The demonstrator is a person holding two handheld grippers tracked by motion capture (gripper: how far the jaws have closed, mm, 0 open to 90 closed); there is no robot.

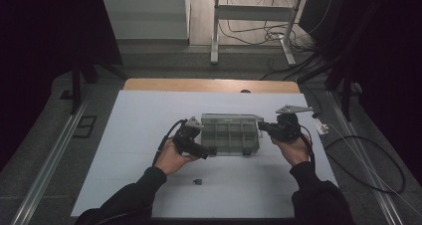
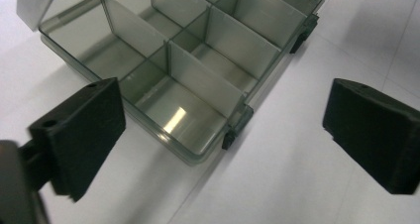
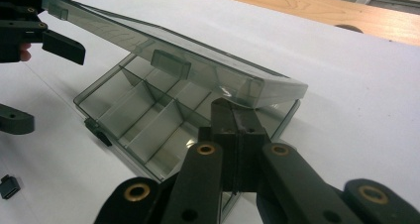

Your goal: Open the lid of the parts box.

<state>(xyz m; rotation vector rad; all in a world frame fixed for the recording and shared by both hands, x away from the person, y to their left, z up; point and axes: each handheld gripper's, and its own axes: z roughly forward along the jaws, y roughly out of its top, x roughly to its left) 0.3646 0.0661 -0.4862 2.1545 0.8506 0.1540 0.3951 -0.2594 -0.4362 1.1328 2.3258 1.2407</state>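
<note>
My right gripper has its jaws pressed together with no gap between them, tips under the raised lid of the smoke-grey translucent plastic compartment box. I cannot tell whether the tips grip the lid edge or merely touch it. In the high view this right gripper sits against the box's right end.

My left gripper stands wide open, holding nothing. One jaw hangs over the box's near corner, the other over bare table, well apart. In the high view the left gripper is at the box's left front corner.

The box lies near the middle of the white table surface. Its tray is split by thin grey dividers into rectangular cells; those I can see are empty. Two dark latch tabs sit on the front wall. The lid is hinged at the far side and tilted up, partly open.

A small black block lies alone on the table near the front edge, between my forearms. Open white surface runs left and in front of the box; a wooden strip borders the far edge.
</note>
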